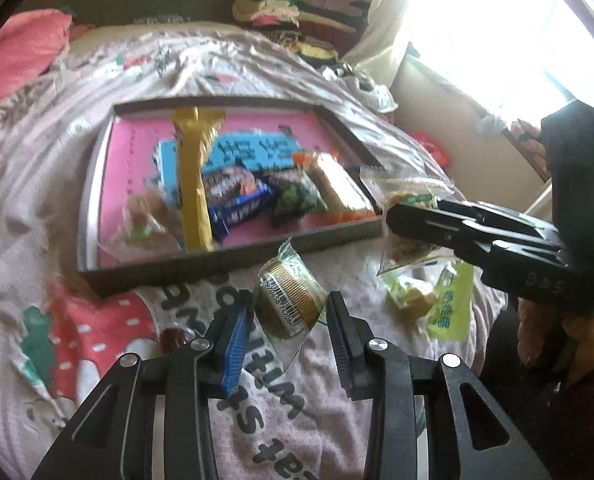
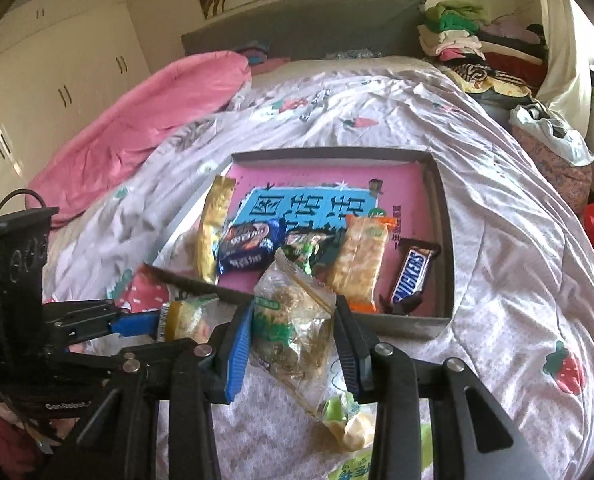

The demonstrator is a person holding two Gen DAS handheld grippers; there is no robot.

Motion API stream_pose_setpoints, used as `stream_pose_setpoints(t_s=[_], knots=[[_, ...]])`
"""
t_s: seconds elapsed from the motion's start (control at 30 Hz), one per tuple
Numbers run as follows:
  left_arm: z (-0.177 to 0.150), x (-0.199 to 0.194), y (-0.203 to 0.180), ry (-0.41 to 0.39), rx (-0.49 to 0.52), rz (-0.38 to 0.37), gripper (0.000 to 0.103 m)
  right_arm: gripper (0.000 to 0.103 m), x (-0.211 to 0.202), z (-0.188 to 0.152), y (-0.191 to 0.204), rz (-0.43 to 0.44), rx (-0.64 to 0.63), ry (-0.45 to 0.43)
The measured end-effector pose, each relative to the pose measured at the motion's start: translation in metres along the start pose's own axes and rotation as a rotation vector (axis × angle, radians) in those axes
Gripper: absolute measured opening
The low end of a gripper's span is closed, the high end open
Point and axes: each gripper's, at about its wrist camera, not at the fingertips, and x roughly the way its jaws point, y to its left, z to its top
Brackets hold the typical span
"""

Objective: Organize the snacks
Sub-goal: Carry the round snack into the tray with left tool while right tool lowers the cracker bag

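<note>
Over the bed [image 2: 497, 208], left tool [image 1: 289, 312] gripped a small gold-banded snack packet [image 1: 293, 304] above the sheet, just short of the shallow box [image 1: 233, 260]. Right tool [image 2: 293, 332] clamped a clear biscuit pack [image 2: 293, 320] beside the box's near edge. Box held Snickers bar [image 2: 411, 270], cookies.

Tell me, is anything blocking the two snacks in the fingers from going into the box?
Nothing visible blocks them. The gold-banded snack in the left gripper and the clear packet in the right gripper hang above the bedspread, just short of the box's near wall. Snacks already crowd the near part; bare pink floor remains farther back.
</note>
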Motion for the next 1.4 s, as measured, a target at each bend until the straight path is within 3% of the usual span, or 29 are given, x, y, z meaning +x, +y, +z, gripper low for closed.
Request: stream_pose_setpoints(t_s=[0.57,1.4], knots=[[0.02,-0.006,-0.004,-0.048,0.001,0.034,0.039,0.039,-0.008,0.008,-0.007,-0.002,0.026,-0.06],[0.052,0.03,0.009,-0.061,-0.025,0.075,0.039,0.039,0.0,0.018,-0.034,-0.083,0.097,-0.093]])
